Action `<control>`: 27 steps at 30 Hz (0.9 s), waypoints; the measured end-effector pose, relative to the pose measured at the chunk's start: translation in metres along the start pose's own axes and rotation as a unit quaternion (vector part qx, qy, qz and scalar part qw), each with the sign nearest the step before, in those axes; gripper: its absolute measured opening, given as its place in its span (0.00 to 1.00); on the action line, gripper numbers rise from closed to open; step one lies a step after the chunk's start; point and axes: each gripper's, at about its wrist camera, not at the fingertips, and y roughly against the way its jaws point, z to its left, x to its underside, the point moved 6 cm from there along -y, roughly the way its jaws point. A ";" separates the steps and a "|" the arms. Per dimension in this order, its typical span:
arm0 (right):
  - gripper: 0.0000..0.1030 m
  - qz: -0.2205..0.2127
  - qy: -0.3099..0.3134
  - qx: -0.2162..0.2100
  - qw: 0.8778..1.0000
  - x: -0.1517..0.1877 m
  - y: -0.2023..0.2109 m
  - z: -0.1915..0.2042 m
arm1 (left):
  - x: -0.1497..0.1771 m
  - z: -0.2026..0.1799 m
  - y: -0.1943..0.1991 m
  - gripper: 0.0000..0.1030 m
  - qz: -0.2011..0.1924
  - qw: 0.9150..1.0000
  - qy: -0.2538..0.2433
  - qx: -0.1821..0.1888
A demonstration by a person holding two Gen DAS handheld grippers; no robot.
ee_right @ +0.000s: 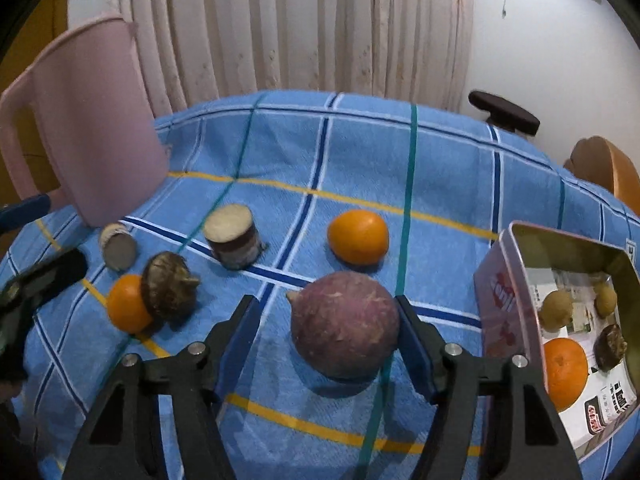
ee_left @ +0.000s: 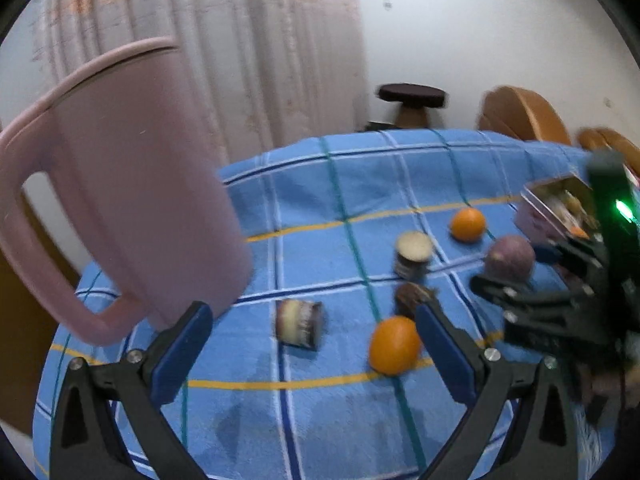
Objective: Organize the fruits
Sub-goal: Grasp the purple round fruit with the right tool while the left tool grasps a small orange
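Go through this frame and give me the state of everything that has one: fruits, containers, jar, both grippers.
Purple fruit: on the cloth, between the right gripper's fingers, not clearly clamped.
Tin box: open, holding an orange and small items.
Far orange: loose on the cloth.
Near orange: loose, beside a mushroom.
Jar: upright.
Pink jug: upright.
Right gripper: open.
Left gripper: open, empty.

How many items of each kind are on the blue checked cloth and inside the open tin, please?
Oranges: 3
Purple round fruit: 1
Small yellowish fruits: 2
Dark brown lumps: 2
Cans: 2
Pink jug: 1
Tin: 1
Total: 12
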 end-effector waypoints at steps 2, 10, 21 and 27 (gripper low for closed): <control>0.56 0.001 0.002 0.001 1.000 -0.001 0.001 0.001 | 0.003 -0.008 0.001 1.00 0.005 1.000 -0.020 0.017; 0.50 -0.011 -0.005 -0.020 1.000 0.004 0.013 -0.007 | 0.010 -0.028 -0.012 0.93 0.033 0.997 -0.050 0.041; 0.50 -0.065 -0.013 -0.063 0.996 0.016 0.053 -0.001 | 0.021 -0.040 -0.041 0.63 0.065 0.995 -0.043 0.068; 0.50 -0.058 -0.015 -0.065 0.996 0.021 0.051 0.000 | 0.023 -0.043 -0.046 0.35 0.068 0.992 -0.032 0.100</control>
